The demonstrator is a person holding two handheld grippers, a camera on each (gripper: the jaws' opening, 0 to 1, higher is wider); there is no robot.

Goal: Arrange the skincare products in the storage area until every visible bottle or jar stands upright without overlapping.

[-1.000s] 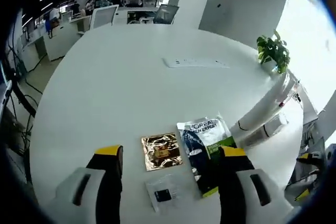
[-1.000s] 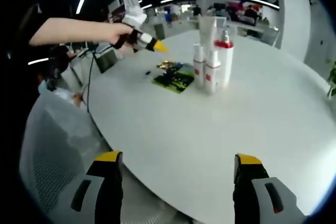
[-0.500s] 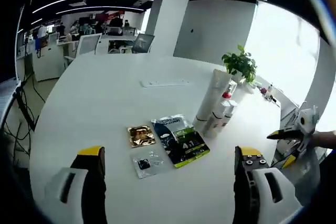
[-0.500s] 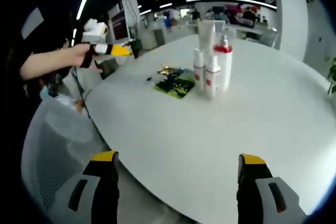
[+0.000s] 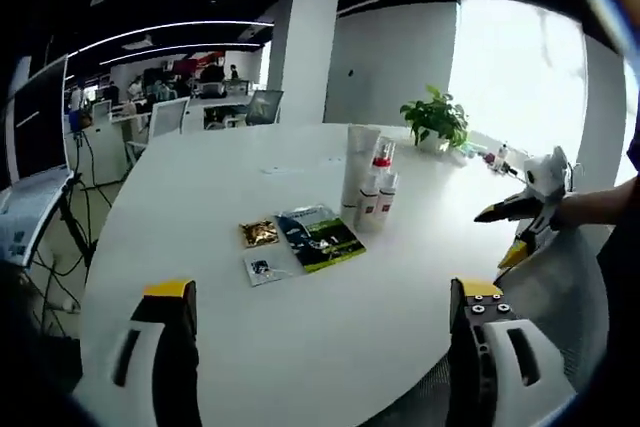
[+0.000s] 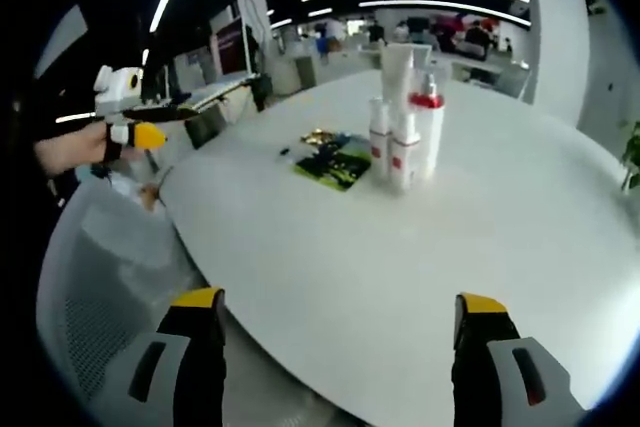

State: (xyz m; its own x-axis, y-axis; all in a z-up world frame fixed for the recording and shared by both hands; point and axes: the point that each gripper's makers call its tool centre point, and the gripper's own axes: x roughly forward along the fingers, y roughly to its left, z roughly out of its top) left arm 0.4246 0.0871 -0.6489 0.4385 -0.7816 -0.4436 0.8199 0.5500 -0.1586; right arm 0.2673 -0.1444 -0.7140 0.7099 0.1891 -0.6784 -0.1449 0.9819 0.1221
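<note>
Both claws wide, nothing held. Left claw (image 5: 320,312) and right claw (image 6: 340,322) hang over the near edge of the round white counter (image 6: 520,217). Bottles (image 6: 405,132) stand upright in a tight cluster w/ a tall white tube (image 5: 358,162) mid-counter. Just beside them lie flat sachets: dark-green one (image 5: 320,239), gold one (image 5: 259,233), small clear one (image 5: 262,268).

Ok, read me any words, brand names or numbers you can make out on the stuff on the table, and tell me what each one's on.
None can be read.
Dark green sachet: print too small.
Gold sachet: nothing legible.
Small clear sachet: dark label blurred.
White bottles: red labels, no readable letters.
White tube: no text visible.
</note>
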